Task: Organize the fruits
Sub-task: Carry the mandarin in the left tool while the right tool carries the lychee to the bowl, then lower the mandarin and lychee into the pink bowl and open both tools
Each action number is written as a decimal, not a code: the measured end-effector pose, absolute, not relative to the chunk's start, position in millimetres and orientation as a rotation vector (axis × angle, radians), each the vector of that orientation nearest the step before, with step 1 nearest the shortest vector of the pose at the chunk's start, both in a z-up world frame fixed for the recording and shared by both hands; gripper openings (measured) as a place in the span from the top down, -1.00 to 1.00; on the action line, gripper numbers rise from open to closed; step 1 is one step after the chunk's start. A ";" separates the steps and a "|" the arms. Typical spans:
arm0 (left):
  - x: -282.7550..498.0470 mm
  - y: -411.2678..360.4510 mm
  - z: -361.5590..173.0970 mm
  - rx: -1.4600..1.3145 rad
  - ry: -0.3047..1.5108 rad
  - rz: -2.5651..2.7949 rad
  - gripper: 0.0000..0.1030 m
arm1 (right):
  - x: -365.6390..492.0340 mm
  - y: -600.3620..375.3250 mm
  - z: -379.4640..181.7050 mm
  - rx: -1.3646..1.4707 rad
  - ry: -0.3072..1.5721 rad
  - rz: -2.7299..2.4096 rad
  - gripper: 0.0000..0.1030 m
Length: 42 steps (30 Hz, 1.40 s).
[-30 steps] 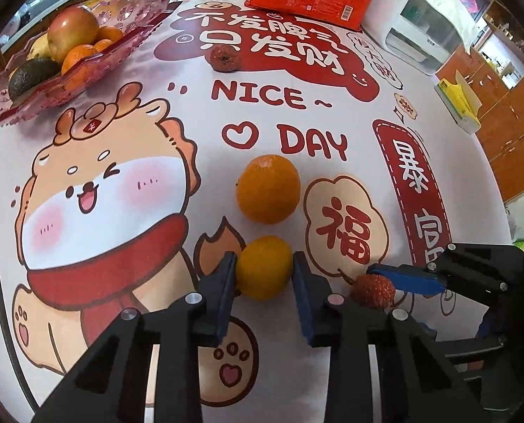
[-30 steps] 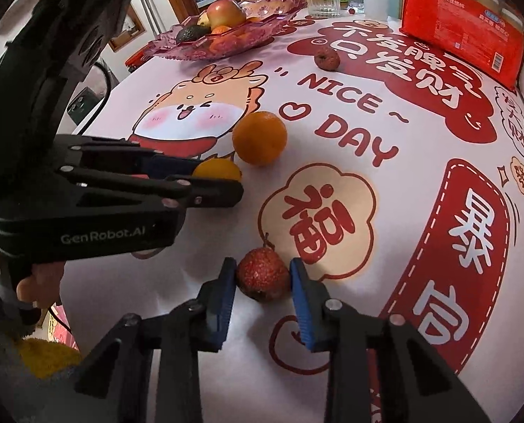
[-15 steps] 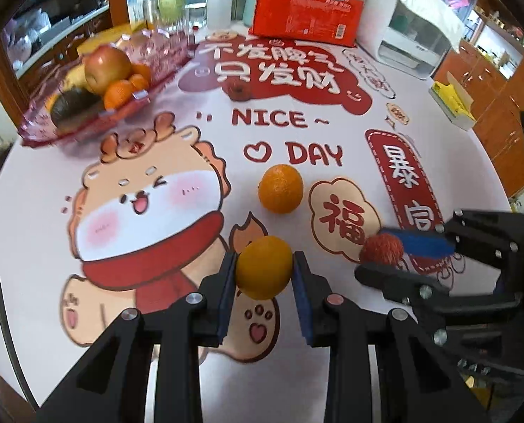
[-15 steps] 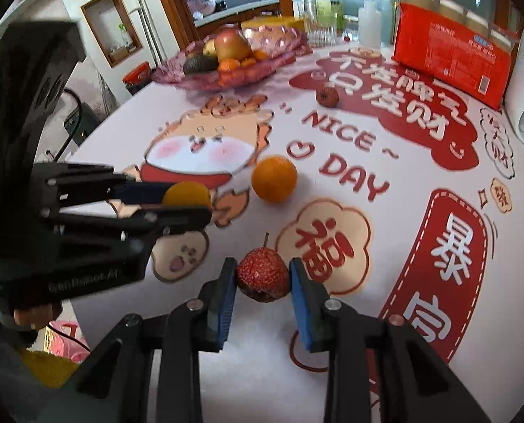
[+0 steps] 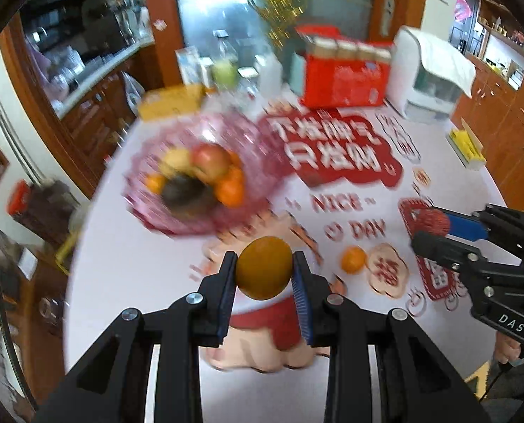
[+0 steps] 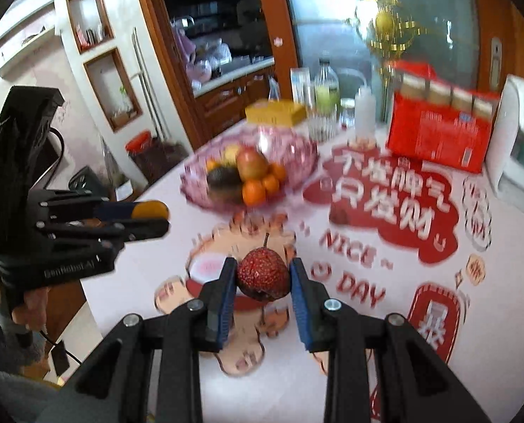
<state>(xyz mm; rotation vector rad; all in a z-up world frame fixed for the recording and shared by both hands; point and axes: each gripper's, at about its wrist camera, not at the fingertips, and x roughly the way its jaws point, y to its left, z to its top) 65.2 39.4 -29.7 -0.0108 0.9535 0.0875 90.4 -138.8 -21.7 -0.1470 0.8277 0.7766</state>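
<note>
Our left gripper (image 5: 264, 275) holds an orange (image 5: 264, 268) tight between its fingers, above the tabletop (image 5: 128, 253). Our right gripper (image 6: 261, 279) clamps a red lychee (image 6: 263, 274). The pink fruit bowl (image 6: 293, 155) sits beyond; another orange (image 5: 353, 259) lies loose.

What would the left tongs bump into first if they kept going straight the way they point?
Probably the tablecloth just short of the pink bowl. The left tongs, gripping an orange, aim down at the dog print; depth is unclear.
</note>
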 end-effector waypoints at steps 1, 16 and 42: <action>66.5 48.8 -17.4 0.009 0.934 0.100 0.44 | 91.0 -134.9 -16.3 -0.151 0.817 0.768 0.42; 115.0 155.5 55.6 0.144 0.791 0.135 0.43 | 153.9 -58.5 65.3 -0.083 0.678 0.527 0.42; 240.9 239.7 -139.2 -0.024 1.063 0.002 0.41 | 255.9 40.5 -112.5 -0.151 1.087 0.374 0.41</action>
